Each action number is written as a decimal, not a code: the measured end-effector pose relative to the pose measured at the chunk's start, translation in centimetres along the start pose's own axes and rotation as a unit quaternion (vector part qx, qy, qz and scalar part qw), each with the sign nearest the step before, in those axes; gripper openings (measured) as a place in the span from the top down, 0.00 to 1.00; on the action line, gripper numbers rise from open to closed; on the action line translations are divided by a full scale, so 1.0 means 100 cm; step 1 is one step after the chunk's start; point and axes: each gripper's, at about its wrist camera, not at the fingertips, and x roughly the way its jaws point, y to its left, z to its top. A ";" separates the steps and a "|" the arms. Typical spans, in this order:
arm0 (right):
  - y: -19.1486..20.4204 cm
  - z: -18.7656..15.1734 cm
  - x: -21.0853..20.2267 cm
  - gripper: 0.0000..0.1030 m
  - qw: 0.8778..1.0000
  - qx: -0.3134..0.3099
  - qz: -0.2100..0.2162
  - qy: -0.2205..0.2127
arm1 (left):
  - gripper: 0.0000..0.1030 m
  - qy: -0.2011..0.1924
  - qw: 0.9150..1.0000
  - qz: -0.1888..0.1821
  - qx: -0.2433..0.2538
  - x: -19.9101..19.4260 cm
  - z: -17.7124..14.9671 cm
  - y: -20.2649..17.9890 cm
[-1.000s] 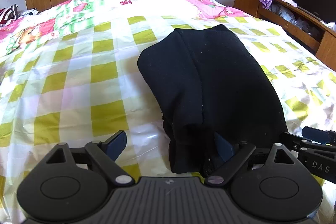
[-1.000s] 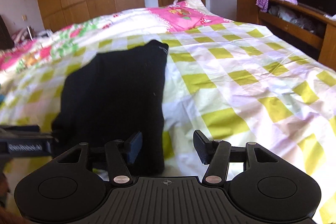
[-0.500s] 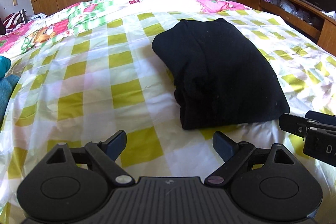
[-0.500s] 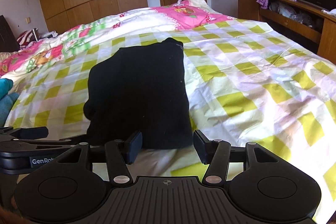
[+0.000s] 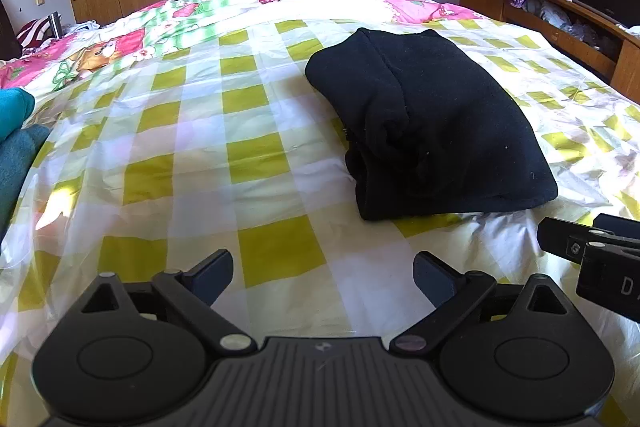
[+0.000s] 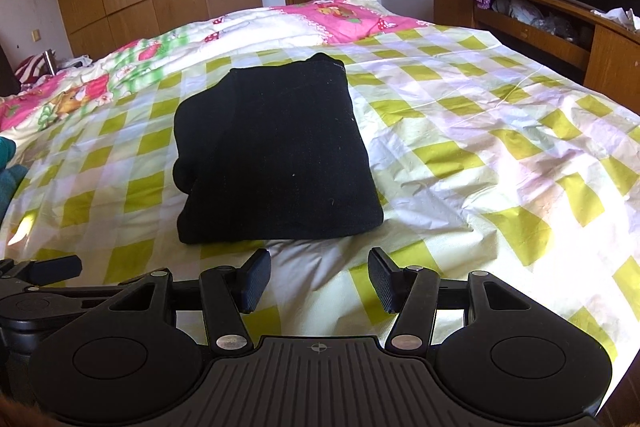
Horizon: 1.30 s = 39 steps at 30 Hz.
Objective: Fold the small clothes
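1. We are looking over the big bed with its yellow-and-white checked plastic cover (image 5: 256, 155). It is filling most of both views.
2. The black soft cloth garment (image 6: 276, 155) is lying on that cover, near the middle of the bed. It is already folded into a thick, neat block, with a rounded bunch along its left side.
3. We are holding our left gripper (image 5: 322, 273) just in front of the garment, not touching it. Its jaws are spread wide with nothing between them.
4. We are holding our right gripper (image 6: 318, 277) close to the garment's near edge, also apart from it. Its jaws are spread too, and empty.
5. We think the folding of this piece is done and we are letting it be. The next move is likely finding another small piece, maybe the blue-green fuzzy cloth (image 5: 16, 131) at the left edge.
6. The long brown wooden shelf (image 6: 560, 39) beside the bed is holding some bunched-up things, but we cannot tell what they are.
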 end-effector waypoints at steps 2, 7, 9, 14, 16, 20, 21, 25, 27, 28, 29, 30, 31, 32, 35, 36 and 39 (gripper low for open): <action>0.002 -0.001 -0.003 0.48 1.000 -0.005 0.001 -0.004 | 0.00 0.000 1.000 0.009 0.006 0.000 0.001 -0.002; 0.004 -0.002 -0.006 0.47 1.000 -0.011 0.001 -0.004 | 0.00 -0.004 0.999 0.030 0.021 -0.001 0.004 -0.005; 0.003 -0.002 -0.007 0.47 1.000 -0.007 0.002 -0.003 | 0.00 -0.008 0.999 0.032 0.027 -0.002 0.004 -0.005; 0.006 -0.004 -0.007 0.47 1.000 -0.014 0.003 -0.002 | 0.00 -0.006 1.000 0.021 0.014 -0.003 0.006 -0.002; 0.008 -0.004 -0.008 0.47 1.000 -0.018 0.002 -0.005 | 0.00 -0.005 1.000 0.018 0.013 -0.003 0.005 -0.002; 0.007 -0.005 -0.008 0.47 1.000 -0.016 0.004 -0.008 | 0.00 -0.005 1.000 0.013 0.016 -0.004 0.003 -0.005; 0.006 -0.005 -0.008 0.47 1.000 -0.014 0.005 -0.007 | 0.00 -0.005 1.000 0.012 0.016 -0.004 0.003 -0.006; 0.004 -0.006 -0.008 0.47 1.000 -0.006 0.008 -0.006 | 0.00 -0.002 1.000 0.007 0.014 -0.004 0.003 -0.007; 0.004 -0.006 -0.007 0.47 1.000 -0.004 0.008 -0.004 | 0.00 0.001 1.000 0.008 0.013 -0.003 0.002 -0.006; 0.004 -0.006 -0.007 0.47 1.000 -0.002 0.009 -0.003 | 0.00 0.002 1.000 0.008 0.011 -0.003 0.002 -0.006; 0.003 -0.006 -0.007 0.47 1.000 -0.001 0.009 -0.002 | 0.00 0.003 1.000 0.007 0.010 -0.002 0.002 -0.005; 0.003 -0.006 -0.006 0.47 1.000 0.000 0.009 -0.001 | 0.00 0.004 1.000 0.006 0.008 -0.002 0.002 -0.004; 0.002 -0.006 -0.006 0.47 1.000 0.003 0.008 0.000 | 0.00 0.005 1.000 0.005 0.006 -0.002 0.002 -0.004; 0.002 -0.006 -0.006 0.47 1.000 0.005 0.007 -0.001 | 0.00 0.006 1.000 0.004 0.004 -0.002 0.002 -0.003; 0.000 -0.007 -0.005 0.47 1.000 0.011 0.007 0.001 | 0.00 0.004 1.000 0.005 0.001 -0.003 0.003 -0.002; 0.000 -0.007 -0.005 0.47 1.000 0.011 0.005 0.002 | 0.00 0.004 1.000 0.005 0.001 -0.003 0.002 -0.002; 0.002 -0.007 -0.005 0.47 1.000 0.006 0.002 0.003 | 0.00 0.004 1.000 0.002 0.001 -0.005 0.003 -0.001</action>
